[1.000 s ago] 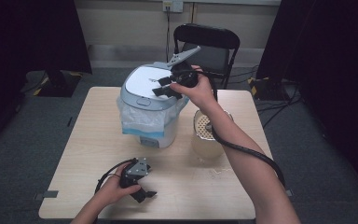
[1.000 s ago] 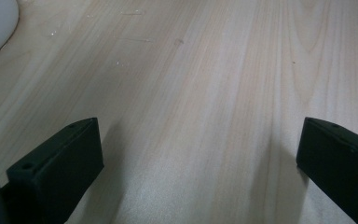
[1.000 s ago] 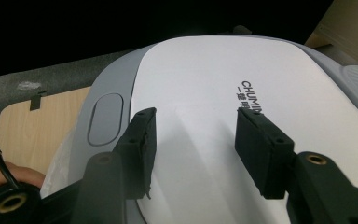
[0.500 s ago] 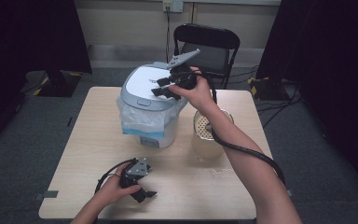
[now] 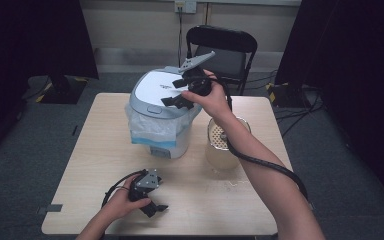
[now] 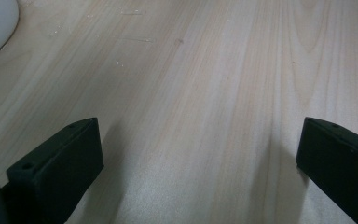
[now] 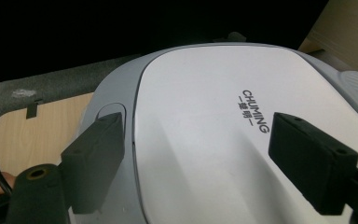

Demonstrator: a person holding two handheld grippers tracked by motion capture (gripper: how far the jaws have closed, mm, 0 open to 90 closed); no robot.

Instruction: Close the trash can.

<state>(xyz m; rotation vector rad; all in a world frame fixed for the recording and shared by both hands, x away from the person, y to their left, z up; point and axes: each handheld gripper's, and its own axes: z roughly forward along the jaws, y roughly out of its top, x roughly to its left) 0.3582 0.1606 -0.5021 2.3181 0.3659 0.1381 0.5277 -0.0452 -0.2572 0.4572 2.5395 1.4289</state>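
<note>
A grey rice cooker (image 5: 152, 95) with a white lid (image 7: 200, 79) stands at the back middle of the wooden table (image 5: 95, 145), its body wrapped in clear plastic. My right gripper (image 5: 172, 92) hovers just over the lid's right side. Its jaws have just been opening and now stand apart above the lid, with nothing between them (image 7: 196, 126). My left gripper (image 5: 156, 209) rests near the table's front edge, jaws wide open over bare wood (image 6: 200, 135). The lid is down.
A clear jug (image 5: 222, 150) of cloudy liquid with a strainer top stands right of the cooker, under my right forearm. A black folding chair (image 5: 222, 47) is behind the table. The right gripper's cable (image 5: 270, 167) hangs along the forearm.
The right gripper's jaws stand wider apart over the lid than before. Both hands have kept their places.
</note>
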